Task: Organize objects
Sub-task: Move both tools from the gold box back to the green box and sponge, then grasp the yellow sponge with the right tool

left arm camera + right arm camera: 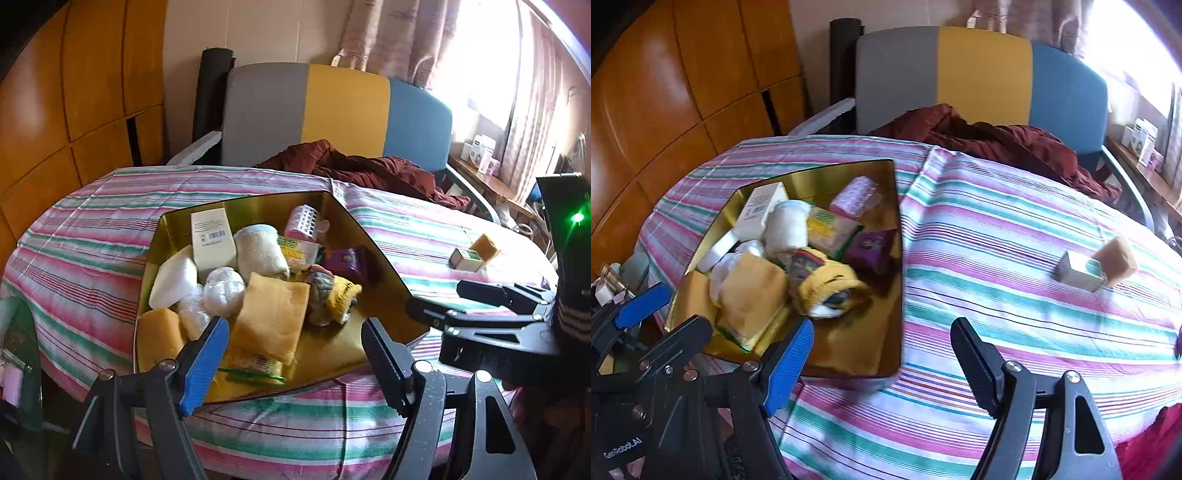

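A gold tray [369,240] [898,229] lies on the striped tablecloth [92,229] [997,229]. It holds several items: a cream box [212,236], a rolled white towel [260,251], a yellow sponge cloth [273,314] and a purple packet [347,258]. A small box [1078,273] and a tan sponge [1117,260] stand apart on the cloth at the right, the small box [466,258] also in the left wrist view. My left gripper [295,365] hovers open over the tray's near edge with nothing in it. My right gripper [882,369] is open over the tray's near right corner.
A chair [347,107] with a grey, yellow and blue back stands behind the table, with a maroon garment [369,166] draped over the table's far edge. Wooden cabinets [74,92] fill the left. A shelf with boxes [484,151] runs under the bright window at the right.
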The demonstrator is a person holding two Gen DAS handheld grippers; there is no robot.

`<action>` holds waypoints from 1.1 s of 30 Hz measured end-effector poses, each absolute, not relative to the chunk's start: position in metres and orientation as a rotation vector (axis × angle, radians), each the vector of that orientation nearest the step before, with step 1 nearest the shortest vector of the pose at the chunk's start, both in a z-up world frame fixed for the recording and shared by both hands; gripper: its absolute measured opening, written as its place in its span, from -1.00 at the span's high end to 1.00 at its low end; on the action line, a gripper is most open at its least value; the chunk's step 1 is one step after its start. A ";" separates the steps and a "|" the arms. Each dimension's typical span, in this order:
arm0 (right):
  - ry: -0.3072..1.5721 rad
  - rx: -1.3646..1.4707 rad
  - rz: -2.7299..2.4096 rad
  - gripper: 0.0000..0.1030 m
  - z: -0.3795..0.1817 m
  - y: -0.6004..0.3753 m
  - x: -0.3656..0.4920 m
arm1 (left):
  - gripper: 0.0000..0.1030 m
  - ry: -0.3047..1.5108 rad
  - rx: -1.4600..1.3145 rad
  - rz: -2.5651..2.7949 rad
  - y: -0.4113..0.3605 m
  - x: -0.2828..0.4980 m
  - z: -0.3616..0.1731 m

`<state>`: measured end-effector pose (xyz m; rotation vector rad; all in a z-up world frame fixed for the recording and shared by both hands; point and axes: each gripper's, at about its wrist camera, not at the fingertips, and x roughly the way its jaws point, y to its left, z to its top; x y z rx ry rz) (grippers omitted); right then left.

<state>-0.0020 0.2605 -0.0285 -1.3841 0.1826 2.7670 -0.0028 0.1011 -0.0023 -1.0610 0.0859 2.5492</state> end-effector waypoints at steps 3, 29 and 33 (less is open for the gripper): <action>0.207 -1.374 2.741 -0.51 -0.030 0.275 0.002 | -0.46 0.110 -1.062 2.537 0.107 0.000 -0.003; 0.482 -1.295 2.283 -0.51 -0.038 0.467 0.029 | -0.46 0.200 -1.068 2.384 0.159 0.000 -0.013; 0.502 -1.252 2.235 -0.51 -0.038 0.498 0.023 | -0.46 0.206 -1.086 2.366 0.164 -0.002 -0.017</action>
